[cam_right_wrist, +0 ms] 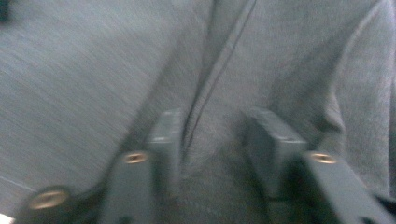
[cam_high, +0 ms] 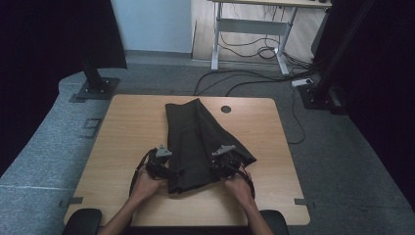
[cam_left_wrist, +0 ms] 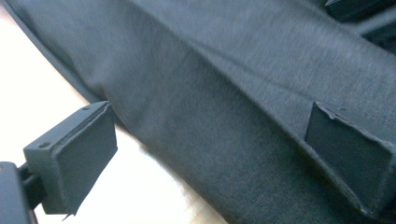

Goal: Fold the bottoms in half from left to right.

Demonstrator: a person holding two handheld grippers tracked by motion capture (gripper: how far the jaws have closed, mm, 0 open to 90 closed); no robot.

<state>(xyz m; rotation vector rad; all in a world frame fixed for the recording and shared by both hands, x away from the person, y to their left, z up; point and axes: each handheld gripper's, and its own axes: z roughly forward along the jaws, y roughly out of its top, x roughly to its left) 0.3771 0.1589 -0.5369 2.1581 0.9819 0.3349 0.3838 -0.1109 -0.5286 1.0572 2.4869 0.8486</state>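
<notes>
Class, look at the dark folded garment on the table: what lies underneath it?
The dark garment lies flat on the wooden table, whose bare top shows around it. Whatever may lie beneath the cloth is covered; nothing pokes out at its edges.

**Cloth fills the middle, edges stay open**

The dark folded garment (cam_high: 198, 142) covers the table's (cam_high: 127, 127) centre strip from far edge to near. Bare wood lies wide on both sides. A round grommet hole (cam_high: 225, 109) sits just beside the garment's far right.
</notes>
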